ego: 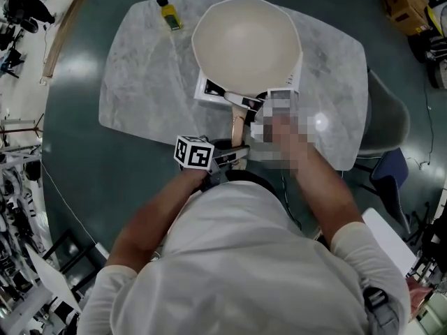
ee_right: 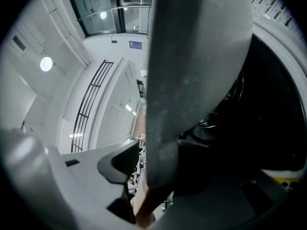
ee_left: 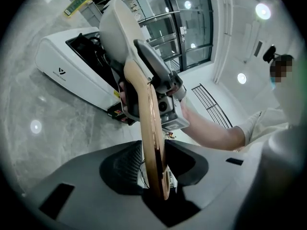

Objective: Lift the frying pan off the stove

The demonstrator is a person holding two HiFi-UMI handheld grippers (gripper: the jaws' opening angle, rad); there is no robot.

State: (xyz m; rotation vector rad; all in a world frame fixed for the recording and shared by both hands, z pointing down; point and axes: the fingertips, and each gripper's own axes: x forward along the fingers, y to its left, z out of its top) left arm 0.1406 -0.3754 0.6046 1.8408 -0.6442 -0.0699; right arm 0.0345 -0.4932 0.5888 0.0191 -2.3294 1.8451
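A cream frying pan [ego: 246, 44] sits on a white stove [ego: 207, 89], with its wooden handle [ego: 239, 125] pointing toward me. My left gripper [ego: 234, 155], with its marker cube, is shut on the handle's near end. In the left gripper view the handle [ee_left: 152, 143] runs up between both pads to the pan's grey underside [ee_left: 115, 23]. My right gripper [ego: 260, 107] is shut on the handle's grey neck close to the pan. In the right gripper view that neck [ee_right: 192, 71] fills the space between the jaws and hides the right pad.
The stove stands on a marble table [ego: 140, 68] with a dark floor around it. A small yellow bottle [ego: 169, 12] with a black cap stands at the table's far left. A grey chair [ego: 387, 117] and a blue seat [ego: 391, 173] are to the right.
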